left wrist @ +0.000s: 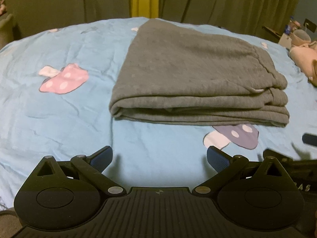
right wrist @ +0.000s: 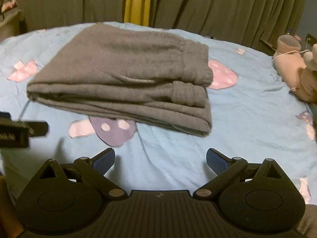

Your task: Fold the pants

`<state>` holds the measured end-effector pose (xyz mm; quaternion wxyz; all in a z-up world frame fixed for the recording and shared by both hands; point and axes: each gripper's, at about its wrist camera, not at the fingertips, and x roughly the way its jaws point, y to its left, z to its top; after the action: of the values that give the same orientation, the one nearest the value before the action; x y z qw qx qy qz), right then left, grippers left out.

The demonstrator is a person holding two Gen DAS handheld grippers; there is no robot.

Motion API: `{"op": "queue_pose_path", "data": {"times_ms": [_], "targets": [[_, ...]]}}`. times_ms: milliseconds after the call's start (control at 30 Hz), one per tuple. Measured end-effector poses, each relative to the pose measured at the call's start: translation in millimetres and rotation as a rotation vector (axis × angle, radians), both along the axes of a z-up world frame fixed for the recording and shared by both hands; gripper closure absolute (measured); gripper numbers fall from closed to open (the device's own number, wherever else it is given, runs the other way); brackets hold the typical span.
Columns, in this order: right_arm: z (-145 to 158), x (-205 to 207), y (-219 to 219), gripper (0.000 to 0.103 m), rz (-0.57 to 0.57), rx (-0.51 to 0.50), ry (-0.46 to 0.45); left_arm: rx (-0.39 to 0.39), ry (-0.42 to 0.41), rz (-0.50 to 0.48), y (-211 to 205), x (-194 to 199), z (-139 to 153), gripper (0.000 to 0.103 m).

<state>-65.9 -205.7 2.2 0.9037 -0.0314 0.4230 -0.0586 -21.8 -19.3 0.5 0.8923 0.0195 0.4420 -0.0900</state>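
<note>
Grey pants (left wrist: 190, 75) lie folded into a compact stack of several layers on the blue bedsheet (left wrist: 59, 109); they also show in the right wrist view (right wrist: 122, 75), with the waistband and cuffs at their right side. My left gripper (left wrist: 159, 157) is open and empty, held over the sheet a little in front of the pants. My right gripper (right wrist: 160, 159) is open and empty, also in front of the pants. Part of the right gripper (left wrist: 287, 162) shows at the right edge of the left wrist view, and the left gripper (right wrist: 21, 130) at the left edge of the right wrist view.
The sheet has mushroom prints, pink (left wrist: 63, 79) and purple (right wrist: 113, 130). Pink plush toys (right wrist: 297, 73) lie at the bed's right edge. Dark curtains (right wrist: 218, 6) with a yellow strip hang behind the bed. A cluttered side table (left wrist: 291, 31) stands at the far right.
</note>
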Motion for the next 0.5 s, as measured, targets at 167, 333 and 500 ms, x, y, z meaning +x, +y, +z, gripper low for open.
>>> {"op": "queue_pose_path", "data": {"times_ms": [167,333,500], "targets": [[0,-1,2,0.004,0.015,0.002,-0.017,0.039,-0.005,-0.013,-7,0,-1,0.0],[0,3,-1,0.004,0.004,0.023,-0.018,0.044,-0.002,-0.04,-13,1,-2,0.0],[1,6,-5,0.004,-0.038,0.037,-0.038,0.064,-0.025,-0.042,-18,1,-2,0.0]]}}
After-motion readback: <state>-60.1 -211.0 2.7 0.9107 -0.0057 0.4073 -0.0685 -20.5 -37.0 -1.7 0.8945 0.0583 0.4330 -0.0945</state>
